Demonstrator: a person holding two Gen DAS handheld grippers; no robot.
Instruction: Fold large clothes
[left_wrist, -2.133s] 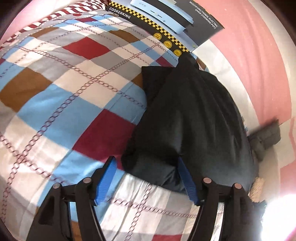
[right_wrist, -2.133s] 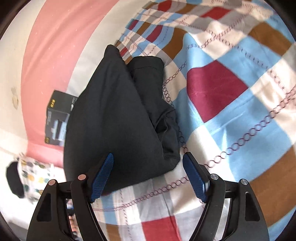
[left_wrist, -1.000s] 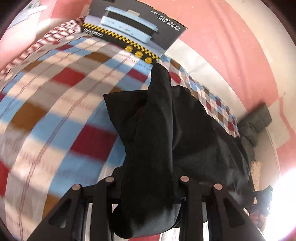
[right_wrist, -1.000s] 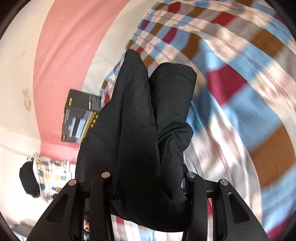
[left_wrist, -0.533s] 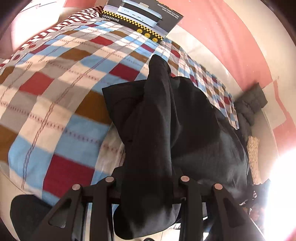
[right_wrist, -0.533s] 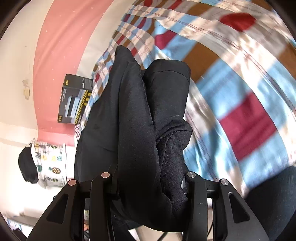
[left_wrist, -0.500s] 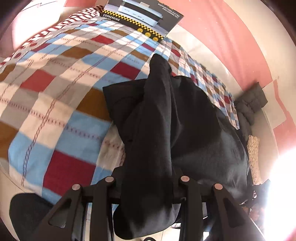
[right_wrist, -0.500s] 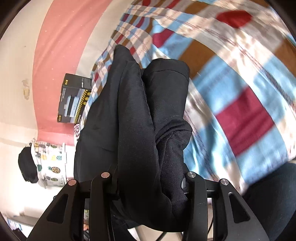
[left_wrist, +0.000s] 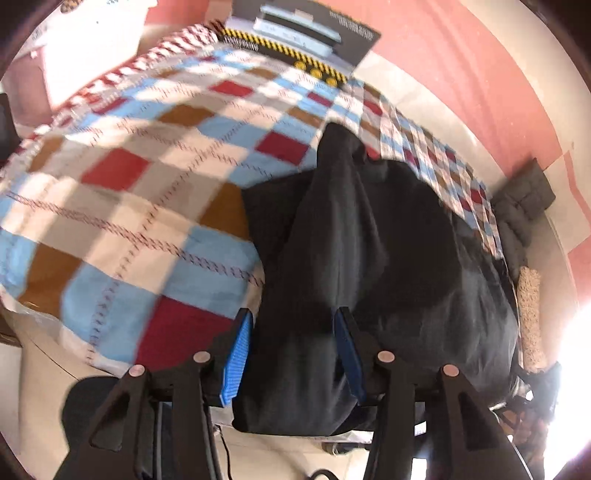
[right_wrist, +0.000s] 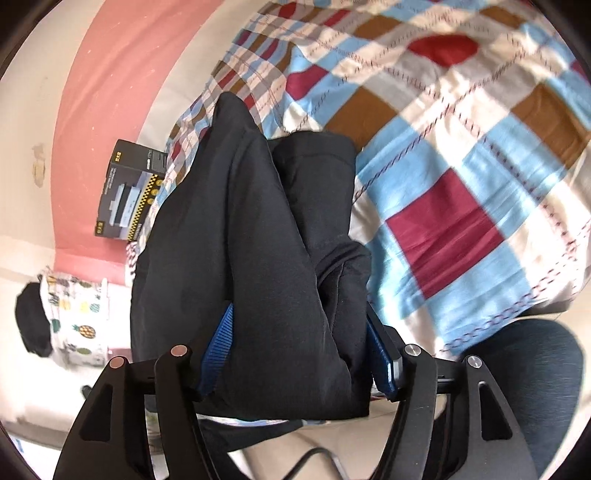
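Observation:
A large black garment (left_wrist: 369, 251) lies bunched on the checked bed cover (left_wrist: 129, 192) and hangs over the bed's near edge. My left gripper (left_wrist: 291, 336) has its blue pads partly apart, with a thick fold of the garment between them. In the right wrist view the same garment (right_wrist: 266, 229) runs up from my right gripper (right_wrist: 299, 339), whose blue pads are also partly apart around a thick fold. The garment's lower hem hangs below both grippers.
A black appliance box (left_wrist: 299, 40) stands at the bed's far end against the pink wall; it also shows in the right wrist view (right_wrist: 129, 192). A dark office chair seat (right_wrist: 517, 373) sits by the bed edge. Grey folded cloth (left_wrist: 524, 203) lies on the floor.
Both grippers' jaws have widened: the blue pads show again beside the cloth. Both grippers have pulled back past the bed edge, and the garment now hangs over it.

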